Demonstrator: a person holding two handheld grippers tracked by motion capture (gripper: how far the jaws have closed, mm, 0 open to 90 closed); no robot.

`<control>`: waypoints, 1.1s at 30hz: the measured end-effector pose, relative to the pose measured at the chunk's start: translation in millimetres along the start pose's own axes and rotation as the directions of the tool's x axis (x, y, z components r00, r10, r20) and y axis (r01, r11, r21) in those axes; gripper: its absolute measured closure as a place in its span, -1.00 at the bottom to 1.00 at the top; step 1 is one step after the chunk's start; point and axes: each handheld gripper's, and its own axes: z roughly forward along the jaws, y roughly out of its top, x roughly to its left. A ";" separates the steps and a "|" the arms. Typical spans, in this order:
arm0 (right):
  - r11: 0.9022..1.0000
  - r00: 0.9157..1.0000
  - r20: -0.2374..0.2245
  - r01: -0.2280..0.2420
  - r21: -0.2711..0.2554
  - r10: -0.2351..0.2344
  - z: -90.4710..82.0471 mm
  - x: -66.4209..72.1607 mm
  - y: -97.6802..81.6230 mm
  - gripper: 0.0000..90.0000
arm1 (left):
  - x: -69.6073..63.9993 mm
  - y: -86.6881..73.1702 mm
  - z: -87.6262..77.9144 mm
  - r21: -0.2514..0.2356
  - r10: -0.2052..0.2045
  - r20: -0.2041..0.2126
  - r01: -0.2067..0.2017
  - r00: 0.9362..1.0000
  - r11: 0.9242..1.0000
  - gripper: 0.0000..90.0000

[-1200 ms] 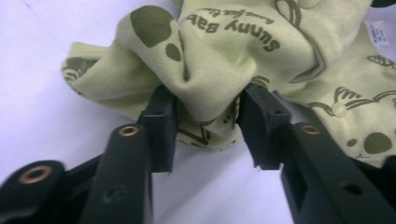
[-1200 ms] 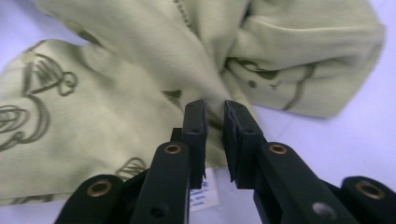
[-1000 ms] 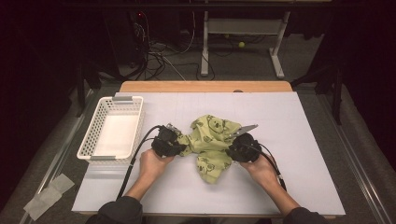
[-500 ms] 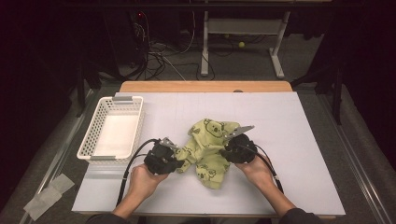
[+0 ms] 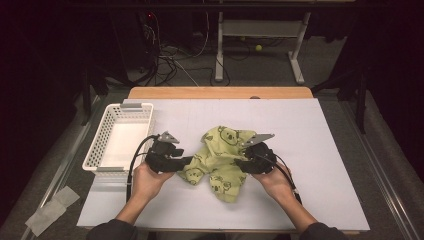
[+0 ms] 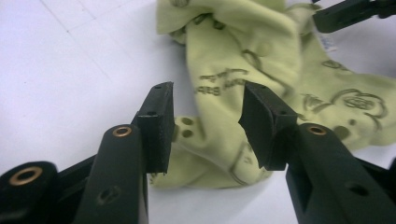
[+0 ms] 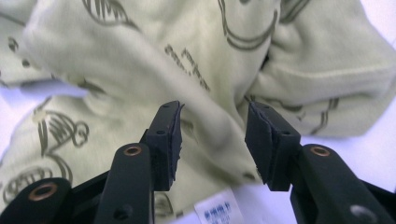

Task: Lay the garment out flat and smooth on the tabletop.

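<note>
a crumpled pale green printed cloth (image 5: 220, 157) lies mid-table (image 5: 320, 150). the left tool (image 5: 184, 161) and the right tool (image 5: 241, 163) flank it, both with jaws apart, having just been opening, gripping nothing. a white basket (image 5: 102, 145) stands at the left.

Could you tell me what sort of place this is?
Probably a lab or workshop bench set up for recording. A white-covered table holds just a cloth and a basket, and loose cables and bare desk legs stand on the dark floor behind.
</note>
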 end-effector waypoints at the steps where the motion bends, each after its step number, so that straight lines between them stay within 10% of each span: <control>1: 1.000 1.000 -0.001 0.000 0.001 0.000 1.8 0.4 1.5 0.25 | 2.1 1.2 3.3 0.009 -0.001 -0.002 0.001 1.000 1.000 0.15; 12: 0.998 0.999 -0.029 0.023 0.050 -0.021 20.5 -1.3 6.9 0.94 | 10.0 3.2 38.6 0.104 0.008 -0.019 -0.006 1.000 0.995 0.06; 33: 1.000 0.998 0.069 -0.005 0.029 0.003 23.7 -29.3 34.5 0.95 | 2.3 3.8 59.6 0.143 0.027 0.007 -0.028 1.000 0.989 0.06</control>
